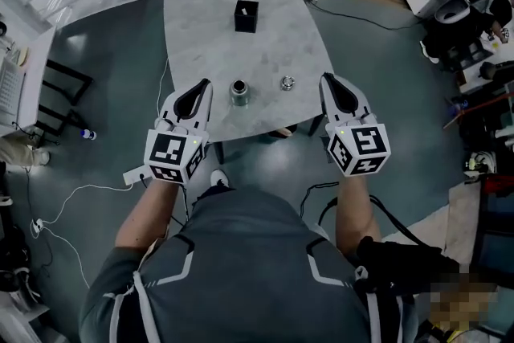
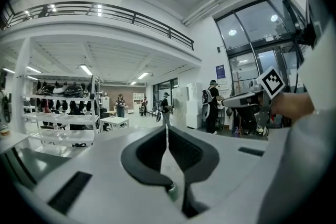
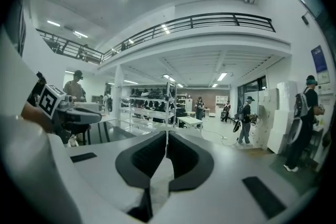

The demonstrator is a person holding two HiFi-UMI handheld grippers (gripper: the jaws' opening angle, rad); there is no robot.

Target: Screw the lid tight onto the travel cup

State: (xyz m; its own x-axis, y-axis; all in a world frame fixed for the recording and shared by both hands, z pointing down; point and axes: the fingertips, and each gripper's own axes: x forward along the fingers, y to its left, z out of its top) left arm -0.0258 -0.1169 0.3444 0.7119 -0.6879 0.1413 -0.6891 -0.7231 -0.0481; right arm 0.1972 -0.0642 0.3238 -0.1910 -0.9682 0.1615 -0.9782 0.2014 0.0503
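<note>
Left gripper (image 1: 205, 84): jaws clenched, pads meeting along a single line, nothing between them. I confirm this in its own view, where the left gripper (image 2: 167, 128) shows the two dark pads pressed together. It is held over the near left edge of the table (image 1: 201, 4), pointing away from me.

Right gripper (image 1: 327, 79): likewise clenched and empty. Its own view shows the right gripper (image 3: 167, 135) with its pads closed on each other. It is held at the near right edge of the table, level with the left one and well apart from it.

Cup (image 1: 239, 92): stands upright on the table near the near edge, mouth open, between the two grippers. It is near the left gripper's tips, to their right, not touching them.

Lid (image 1: 287, 82): lies on the table to the right of the cup, apart from it. It is near the right gripper's tips, to their left, not touching. Lid is not on the cup.

Farther out: a black box (image 1: 246, 15) stands on the table beyond the cup, well apart from it. A white cable (image 1: 76, 193) trails over the floor (image 1: 104, 52) at left. Both gripper views look across a room with shelves (image 3: 142, 113) and people (image 2: 212, 105).
</note>
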